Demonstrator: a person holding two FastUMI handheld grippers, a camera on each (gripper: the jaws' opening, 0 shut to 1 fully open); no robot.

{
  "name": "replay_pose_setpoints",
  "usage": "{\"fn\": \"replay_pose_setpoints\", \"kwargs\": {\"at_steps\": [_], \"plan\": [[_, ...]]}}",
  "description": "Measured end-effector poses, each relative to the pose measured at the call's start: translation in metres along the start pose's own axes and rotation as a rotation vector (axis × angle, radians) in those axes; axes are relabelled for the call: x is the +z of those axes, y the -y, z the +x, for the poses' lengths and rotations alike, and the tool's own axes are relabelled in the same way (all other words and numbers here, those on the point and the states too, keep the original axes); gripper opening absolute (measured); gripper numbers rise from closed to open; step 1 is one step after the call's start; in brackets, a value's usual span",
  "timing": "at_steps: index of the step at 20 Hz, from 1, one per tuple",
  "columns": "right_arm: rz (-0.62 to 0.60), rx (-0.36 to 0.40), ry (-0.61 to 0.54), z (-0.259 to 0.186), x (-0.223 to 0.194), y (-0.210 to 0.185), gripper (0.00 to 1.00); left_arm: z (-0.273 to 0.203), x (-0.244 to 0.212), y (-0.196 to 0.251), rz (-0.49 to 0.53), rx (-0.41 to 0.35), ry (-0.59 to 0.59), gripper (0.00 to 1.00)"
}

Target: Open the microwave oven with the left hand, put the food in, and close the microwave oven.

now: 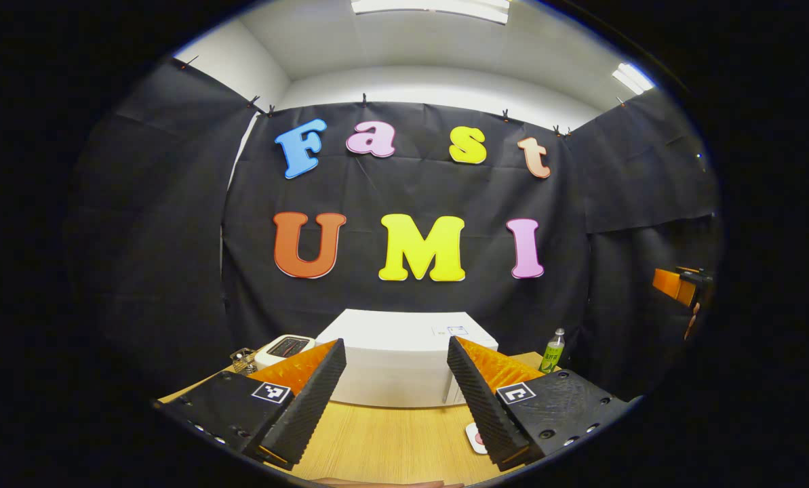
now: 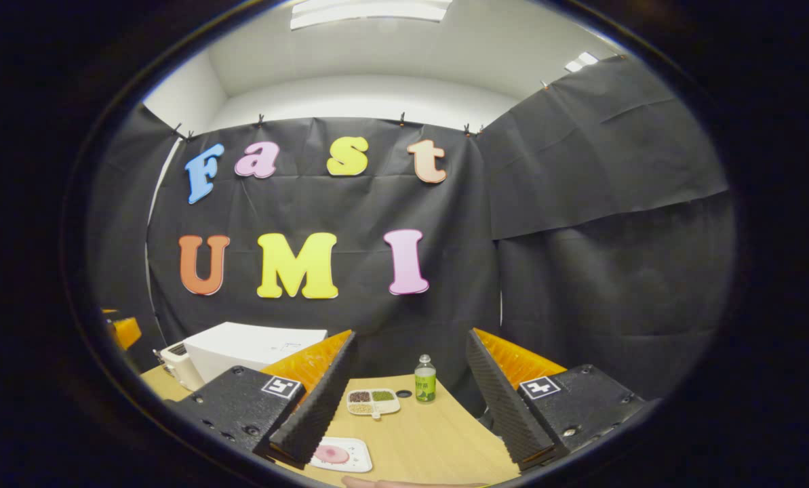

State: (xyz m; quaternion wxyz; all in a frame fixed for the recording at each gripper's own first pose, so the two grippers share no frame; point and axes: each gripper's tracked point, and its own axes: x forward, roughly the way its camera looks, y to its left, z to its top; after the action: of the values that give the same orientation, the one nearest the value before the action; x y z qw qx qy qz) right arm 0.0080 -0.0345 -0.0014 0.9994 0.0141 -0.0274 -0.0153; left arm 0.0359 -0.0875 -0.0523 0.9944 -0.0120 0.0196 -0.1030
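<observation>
Left gripper view: left tool (image 1: pixel 396 386) released, microwave (image 1: pixel 404 359) closed at lower centre. Right tool (image 2: pixel 411 400) spread wide above the food plate (image 2: pixel 340 455), lower left. A missed door edge could shove the oven back.

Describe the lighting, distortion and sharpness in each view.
Left gripper view: ceiling lights blow out white, fisheye bends the table edge, the microwave is sharp, and its white top looks bright and washed out. Right gripper view: same even overhead light, the cloth wall curves at the rim, and the bottle and divided dish are in focus.
</observation>
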Motion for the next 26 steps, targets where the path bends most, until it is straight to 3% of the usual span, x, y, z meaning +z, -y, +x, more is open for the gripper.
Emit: {"fn": "replay_pose_setpoints", "kwargs": {"at_steps": [1, 4, 5, 8, 12, 16, 20, 21, 22, 24, 26], "plan": [[0.003, -0.005, 0.002, 0.001, -0.002, 0.002, 0.96, 0.009, -0.009, 0.008, -0.007, -0.009, -0.003, 0.94], [0.0, -0.004, 0.019, 0.006, -0.004, 0.007, 0.96, 0.042, -0.043, 0.034, -0.028, -0.034, -0.033, 0.94], [0.007, 0.004, 0.026, 0.007, -0.004, 0.007, 1.0, 0.056, -0.056, 0.041, -0.016, -0.033, -0.045, 0.94], [0.03, 0.022, 0.048, 0.009, -0.005, 0.011, 0.96, 0.093, -0.099, 0.067, 0.002, -0.065, -0.092, 0.94], [0.035, 0.037, 0.051, 0.012, -0.015, 0.02, 0.96, 0.146, -0.163, 0.072, -0.024, -0.023, -0.178, 0.94], [0.021, 0.034, 0.05, 0.017, -0.023, 0.037, 0.96, 0.196, -0.211, 0.084, -0.052, -0.042, -0.219, 0.94], [-0.001, 0.05, 0.054, 0.023, -0.028, 0.044, 0.96, 0.226, -0.226, 0.085, -0.033, -0.02, -0.181, 0.93], [-0.004, 0.052, 0.054, 0.024, -0.03, 0.045, 0.96, 0.231, -0.228, 0.08, -0.025, 0.008, -0.17, 0.79], [-0.005, 0.052, 0.051, 0.026, -0.033, 0.048, 0.96, 0.236, -0.23, 0.076, -0.023, 0.031, -0.166, 0.93], [-0.002, 0.055, 0.04, 0.031, -0.041, 0.05, 0.96, 0.239, -0.231, 0.084, -0.05, 0.009, -0.164, 0.95], [-0.003, 0.057, 0.04, 0.038, -0.047, 0.053, 0.96, 0.241, -0.231, 0.085, -0.035, 0.006, -0.159, 0.88]]}}
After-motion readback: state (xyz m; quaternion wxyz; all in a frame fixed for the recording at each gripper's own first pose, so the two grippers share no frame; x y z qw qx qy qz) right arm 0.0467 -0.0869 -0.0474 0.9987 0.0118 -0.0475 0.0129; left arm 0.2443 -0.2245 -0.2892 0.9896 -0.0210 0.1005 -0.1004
